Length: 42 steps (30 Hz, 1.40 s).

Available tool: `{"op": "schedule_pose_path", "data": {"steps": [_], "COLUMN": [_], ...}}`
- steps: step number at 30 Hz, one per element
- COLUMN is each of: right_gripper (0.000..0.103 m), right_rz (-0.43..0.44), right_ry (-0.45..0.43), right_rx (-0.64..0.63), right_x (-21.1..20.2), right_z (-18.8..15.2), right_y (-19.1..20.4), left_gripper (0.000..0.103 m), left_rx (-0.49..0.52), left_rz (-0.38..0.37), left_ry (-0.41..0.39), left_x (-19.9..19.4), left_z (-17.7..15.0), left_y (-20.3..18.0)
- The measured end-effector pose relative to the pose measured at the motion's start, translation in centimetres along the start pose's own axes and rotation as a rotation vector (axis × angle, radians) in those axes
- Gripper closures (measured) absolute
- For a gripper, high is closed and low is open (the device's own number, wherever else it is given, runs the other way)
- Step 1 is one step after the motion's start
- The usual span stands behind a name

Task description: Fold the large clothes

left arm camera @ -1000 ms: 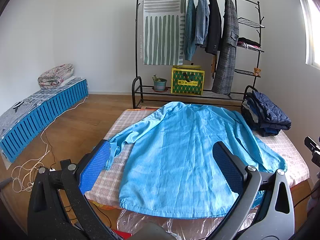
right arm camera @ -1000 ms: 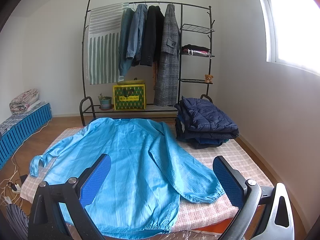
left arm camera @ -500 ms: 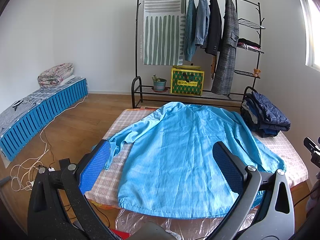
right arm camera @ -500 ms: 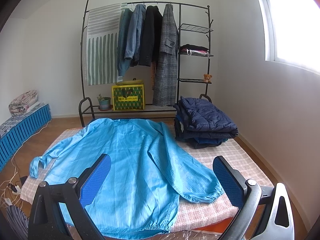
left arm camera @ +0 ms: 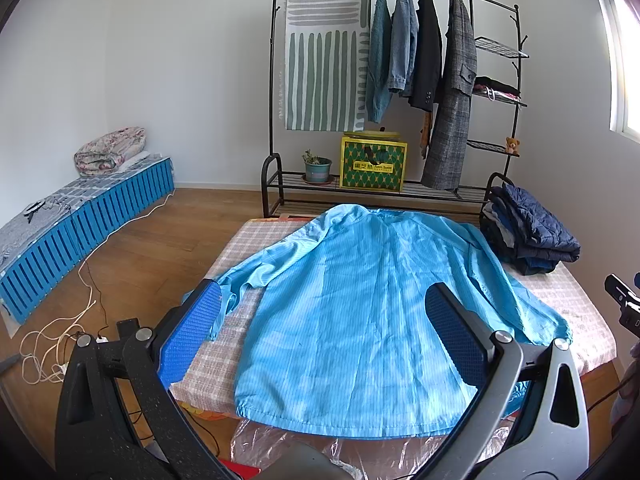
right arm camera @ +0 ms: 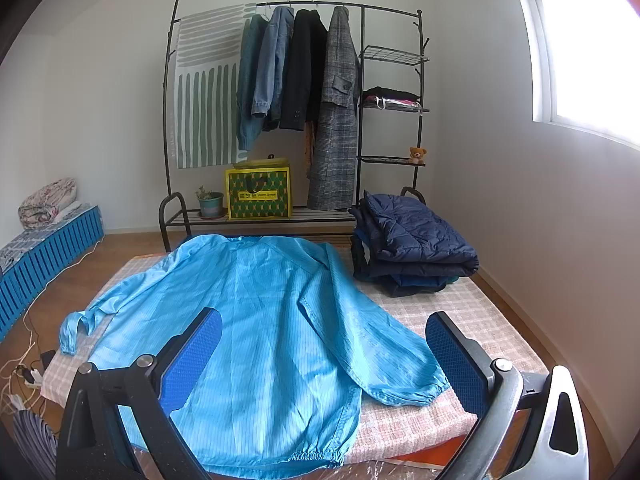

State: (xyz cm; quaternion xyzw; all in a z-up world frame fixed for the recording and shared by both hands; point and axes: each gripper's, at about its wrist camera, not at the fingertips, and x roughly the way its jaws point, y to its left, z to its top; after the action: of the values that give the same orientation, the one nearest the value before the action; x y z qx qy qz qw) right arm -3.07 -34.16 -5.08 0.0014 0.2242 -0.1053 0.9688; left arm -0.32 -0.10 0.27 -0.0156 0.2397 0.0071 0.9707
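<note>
A bright blue jacket (left arm camera: 360,312) lies spread flat on a checked pad (left arm camera: 576,300), collar at the far end, hem at the near edge, both sleeves stretched out to the sides. The left gripper (left arm camera: 324,336) hovers at the near edge above the hem, its 2 blue-padded fingers (left arm camera: 192,332) wide apart and holding nothing. The right gripper (right arm camera: 324,356) hangs over the jacket's (right arm camera: 256,320) near right part, fingers (right arm camera: 452,356) likewise spread and empty, the right sleeve cuff just beyond them. A stack of folded dark blue garments (right arm camera: 412,240) sits on the pad's (right arm camera: 488,320) far right corner. Behind stands a black clothes rack (right arm camera: 362,92) with 4 hanging coats, a yellow-green box (right arm camera: 260,194) and a potted plant (right arm camera: 210,202) on its low shelf.
</note>
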Motion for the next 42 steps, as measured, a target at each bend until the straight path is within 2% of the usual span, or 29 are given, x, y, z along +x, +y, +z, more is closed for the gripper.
{"op": "schedule_pose_path", "data": {"steps": [24,36,42], "right_gripper": [0.000,0.000,0.000], "right_rz": [-0.003,0.032,0.047], "right_ry": [0.019,0.019,0.033], "right_rx": [-0.013,-0.036,-0.052], "right_x": [0.8,1.3,1.8], "right_z": [0.1,-0.3,-0.8], "right_y": [1.2,3.7,5.3], "left_gripper": [0.000,0.000,0.000], "left_rx": [-0.004,-0.009,-0.018], "left_rz": [0.010,0.071,0.092], "left_ry": [0.017,0.043,0.058], "left_x": [0.6,3.0,5.1], "left_z": [-0.7,-3.1,-3.8], "left_y": [0.4,3.4,6.3]}}
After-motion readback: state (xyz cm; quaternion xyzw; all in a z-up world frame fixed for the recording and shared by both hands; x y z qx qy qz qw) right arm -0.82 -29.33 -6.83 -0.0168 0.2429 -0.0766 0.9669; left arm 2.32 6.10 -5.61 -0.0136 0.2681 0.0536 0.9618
